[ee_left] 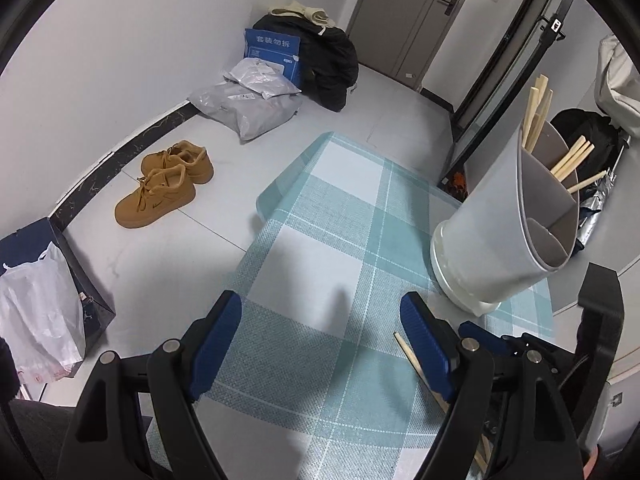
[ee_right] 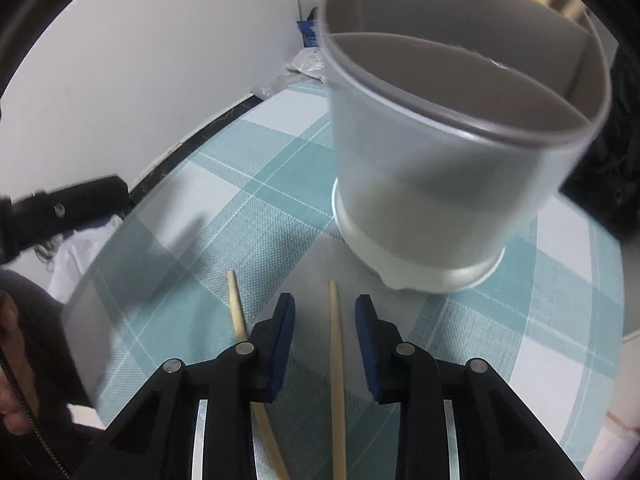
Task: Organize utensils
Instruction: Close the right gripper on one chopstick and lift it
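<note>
A grey divided utensil holder [ee_right: 440,160] on a white base stands on the teal checked tablecloth [ee_right: 248,208], just beyond my right gripper [ee_right: 325,302]. Its jaws stand partly apart, astride a wooden chopstick [ee_right: 334,340] that lies on the cloth, with a gap on each side of it. A second chopstick [ee_right: 236,308] lies left of the left finger. In the left wrist view the holder [ee_left: 492,248] carries several chopsticks [ee_left: 572,160]. My left gripper [ee_left: 322,304] hangs open over bare cloth with nothing between its fingers. One chopstick [ee_left: 408,354] runs under its right finger.
The cloth-covered table [ee_left: 320,220] ends at a rounded edge on the left. On the floor beyond are tan shoes [ee_left: 168,180], parcel bags [ee_left: 248,108], a black bag [ee_left: 328,60] and a white plastic bag [ee_left: 36,308]. A door stands at the back.
</note>
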`<state>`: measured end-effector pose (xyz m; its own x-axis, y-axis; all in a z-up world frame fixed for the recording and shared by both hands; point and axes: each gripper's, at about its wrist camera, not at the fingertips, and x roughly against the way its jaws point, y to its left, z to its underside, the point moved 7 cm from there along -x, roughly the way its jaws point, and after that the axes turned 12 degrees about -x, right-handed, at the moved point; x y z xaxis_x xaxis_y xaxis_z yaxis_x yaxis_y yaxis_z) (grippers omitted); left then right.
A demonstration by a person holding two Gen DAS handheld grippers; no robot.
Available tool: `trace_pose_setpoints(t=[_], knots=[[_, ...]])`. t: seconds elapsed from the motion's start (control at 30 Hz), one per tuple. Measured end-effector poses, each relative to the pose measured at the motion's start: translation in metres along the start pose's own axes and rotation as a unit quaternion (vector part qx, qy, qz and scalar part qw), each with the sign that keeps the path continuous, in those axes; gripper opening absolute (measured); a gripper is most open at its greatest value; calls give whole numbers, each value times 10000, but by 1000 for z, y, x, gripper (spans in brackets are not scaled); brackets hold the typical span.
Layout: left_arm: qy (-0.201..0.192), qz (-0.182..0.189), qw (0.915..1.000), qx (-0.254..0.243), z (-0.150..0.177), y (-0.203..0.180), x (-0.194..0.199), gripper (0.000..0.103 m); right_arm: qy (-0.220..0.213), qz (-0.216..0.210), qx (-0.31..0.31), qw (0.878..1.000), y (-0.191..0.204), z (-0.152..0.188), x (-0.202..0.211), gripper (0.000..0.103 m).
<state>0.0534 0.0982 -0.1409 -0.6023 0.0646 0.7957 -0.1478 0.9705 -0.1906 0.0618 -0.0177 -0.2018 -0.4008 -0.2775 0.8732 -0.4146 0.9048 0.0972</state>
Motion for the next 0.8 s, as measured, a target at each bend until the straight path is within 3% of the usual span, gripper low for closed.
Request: trace_pose_setpoints(t=[0.13,0.3,0.57,0.8], knots=[[28,-10,10000,50,0,2,-1,78,-62,185,130,9997,4,0,-2,21],[69,-14,9999,142,1,7,-1,78,-90,240,293,9992,11,2,-1,3],[152,-21,9996,239,3,12,-3,78,-115,131,109,9998,3,0,5,3],[353,61,9991,206,10,6,-9,78,-368,-81,-190,9991,-9,-3,35,3]])
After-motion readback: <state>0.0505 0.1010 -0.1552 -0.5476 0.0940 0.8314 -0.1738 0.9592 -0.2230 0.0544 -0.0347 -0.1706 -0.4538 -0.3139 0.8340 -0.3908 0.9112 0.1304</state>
